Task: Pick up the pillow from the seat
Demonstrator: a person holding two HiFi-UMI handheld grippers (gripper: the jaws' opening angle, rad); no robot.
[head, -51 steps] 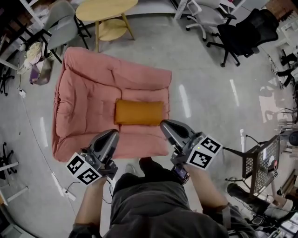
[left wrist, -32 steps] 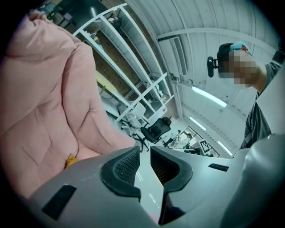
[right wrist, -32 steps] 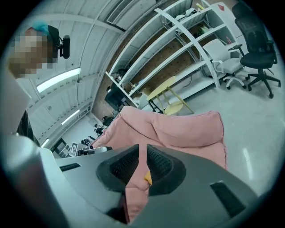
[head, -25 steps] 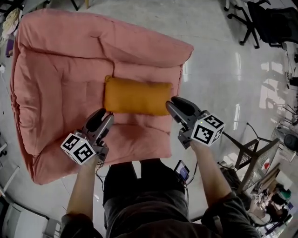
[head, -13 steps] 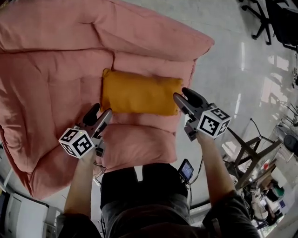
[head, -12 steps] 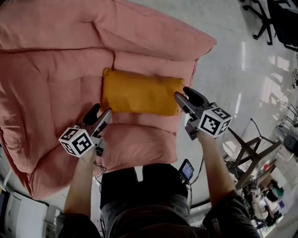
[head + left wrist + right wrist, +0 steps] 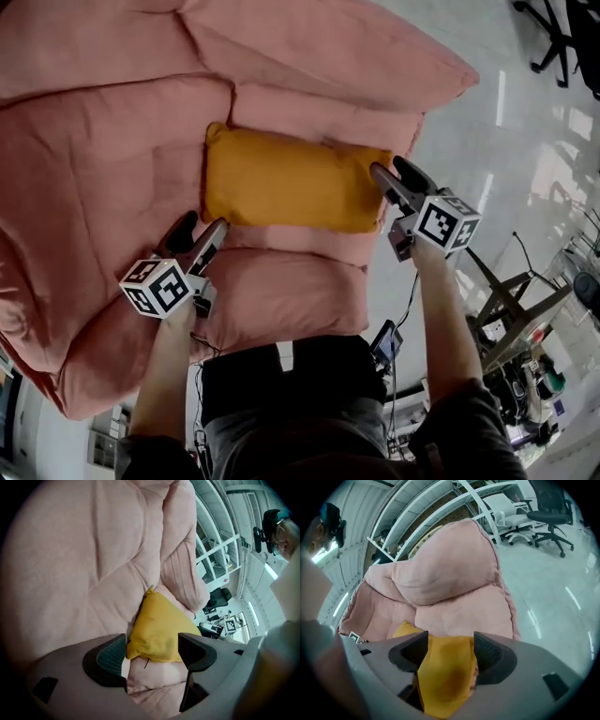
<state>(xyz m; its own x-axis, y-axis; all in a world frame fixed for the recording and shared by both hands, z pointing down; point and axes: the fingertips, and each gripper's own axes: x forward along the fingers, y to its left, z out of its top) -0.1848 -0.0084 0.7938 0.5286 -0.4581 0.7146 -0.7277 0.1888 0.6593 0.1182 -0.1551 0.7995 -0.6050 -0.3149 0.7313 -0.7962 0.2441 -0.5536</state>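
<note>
An orange pillow (image 7: 291, 183) lies across the pink padded seat (image 7: 103, 178). In the left gripper view the pillow (image 7: 161, 625) shows its near corner just ahead of the jaws. My left gripper (image 7: 199, 232) hovers over the seat's front cushion, just short of the pillow's lower left corner; its jaws are opening, and the left gripper (image 7: 152, 651) has only seat fabric and the pillow's corner in its gap. My right gripper (image 7: 398, 176) is at the pillow's right end, jaws opening. In its own view the right gripper (image 7: 450, 651) straddles the pillow (image 7: 445, 681), without a visible squeeze.
Shiny grey floor (image 7: 506, 141) lies to the right of the seat. A metal-legged stand (image 7: 506, 309) is at the lower right, and office chairs (image 7: 548, 508) stand beyond the seat. A small device (image 7: 386, 342) hangs at the person's waist.
The view has closed in on the seat. Both grippers moved forward to the pillow's two ends, the right one reaching its edge, and both sets of jaws spread wider.
</note>
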